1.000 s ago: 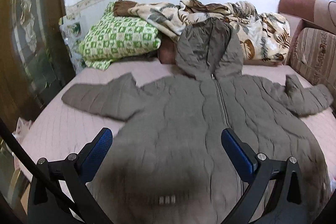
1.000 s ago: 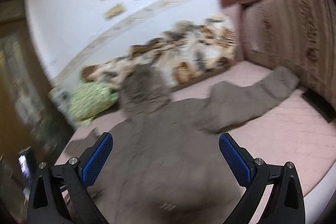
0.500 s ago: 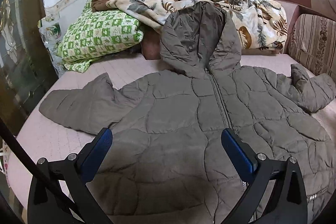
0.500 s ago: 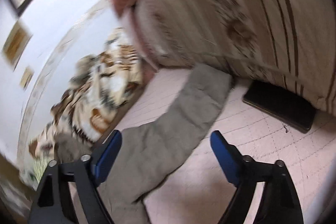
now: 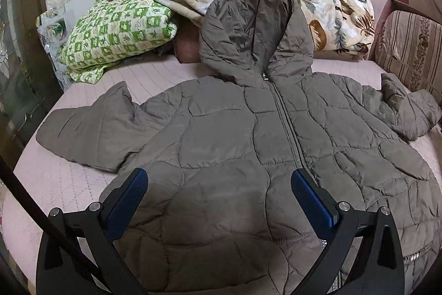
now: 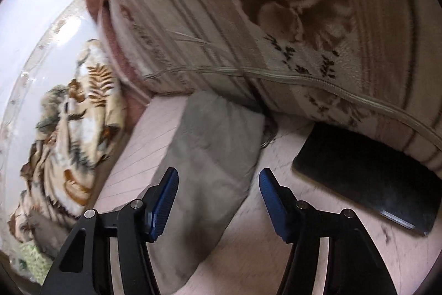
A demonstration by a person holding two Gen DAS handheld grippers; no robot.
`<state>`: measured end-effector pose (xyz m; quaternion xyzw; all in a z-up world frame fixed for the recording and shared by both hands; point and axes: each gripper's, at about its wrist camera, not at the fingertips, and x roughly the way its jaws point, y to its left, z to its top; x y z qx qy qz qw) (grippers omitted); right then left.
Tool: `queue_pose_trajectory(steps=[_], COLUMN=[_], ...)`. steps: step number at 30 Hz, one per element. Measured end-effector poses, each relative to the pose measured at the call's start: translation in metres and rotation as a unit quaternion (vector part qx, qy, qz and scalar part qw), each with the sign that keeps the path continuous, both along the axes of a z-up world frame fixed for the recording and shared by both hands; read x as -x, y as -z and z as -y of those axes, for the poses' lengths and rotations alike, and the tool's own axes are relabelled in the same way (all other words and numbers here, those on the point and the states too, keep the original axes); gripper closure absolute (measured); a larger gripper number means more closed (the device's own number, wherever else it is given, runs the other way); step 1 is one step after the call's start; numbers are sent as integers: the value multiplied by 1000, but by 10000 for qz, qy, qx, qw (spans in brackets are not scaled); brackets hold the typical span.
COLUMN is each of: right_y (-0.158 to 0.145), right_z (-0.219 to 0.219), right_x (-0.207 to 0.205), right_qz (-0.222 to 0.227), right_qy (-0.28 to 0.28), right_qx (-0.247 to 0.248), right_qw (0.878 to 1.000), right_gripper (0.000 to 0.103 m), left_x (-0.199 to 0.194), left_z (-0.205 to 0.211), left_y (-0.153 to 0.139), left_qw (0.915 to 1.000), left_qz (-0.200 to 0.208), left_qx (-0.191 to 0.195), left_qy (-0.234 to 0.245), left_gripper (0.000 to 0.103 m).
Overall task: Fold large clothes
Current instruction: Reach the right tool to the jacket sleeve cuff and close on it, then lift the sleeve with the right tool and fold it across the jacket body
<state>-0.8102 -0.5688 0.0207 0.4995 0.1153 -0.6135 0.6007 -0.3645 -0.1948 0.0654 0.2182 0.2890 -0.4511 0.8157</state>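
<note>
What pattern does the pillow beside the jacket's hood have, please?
The pillow has a green-and-cream checked print, clearest in the left wrist view.

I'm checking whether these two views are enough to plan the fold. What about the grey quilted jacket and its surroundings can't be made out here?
- Grey quilted jacket: left wrist view, bottom hem hidden behind the left claw and cut by the frame edge.
- Jacket sleeve: right wrist view, motion-blurred; cuff runs under the striped floral sofa cushion.
- Flat black slab: blurred, unidentifiable.
- Right claw: jaws have just been closing, sleeve between them, contact unclear.
</note>
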Motion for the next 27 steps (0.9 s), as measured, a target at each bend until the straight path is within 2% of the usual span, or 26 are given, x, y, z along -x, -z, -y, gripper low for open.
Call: queue_pose_trajectory(steps=[3, 5, 11, 12, 14, 18, 23, 27], right_y=[16, 24, 43, 42, 40, 10, -66, -134], right_z=[13, 22, 38, 39, 37, 26, 1, -26], right_x=[5, 6, 4, 1, -1, -11, -28, -47], right_qz=[3, 18, -80, -167, -133, -235, -227, 24], right_qy=[30, -5, -19, -79, -184, -193, -217, -403], right_qx=[-50, -36, -208, -178, -67, 309, 1215, 1998], right_qw=[10000, 10000, 9997, 9997, 9997, 9991, 9921, 9790], right_gripper=[38, 51, 59, 64, 86, 90, 91, 91], left_x=[-1, -1, 1, 2, 2, 4, 2, -2], left_z=[3, 6, 11, 11, 12, 9, 1, -4], left_y=[3, 5, 11, 11, 12, 9, 2, -4], left_qw=[10000, 9999, 9998, 9997, 9997, 9998, 10000, 9999], left_qz=[-63, -73, -87, -91, -94, -59, -49, -62], left_qx=[-40, -73, -150, -161, -176, -113, 10, 108], left_qy=[37, 51, 130, 137, 148, 150, 64, -37], left_gripper=[0, 0, 0, 0, 0, 0, 0, 0])
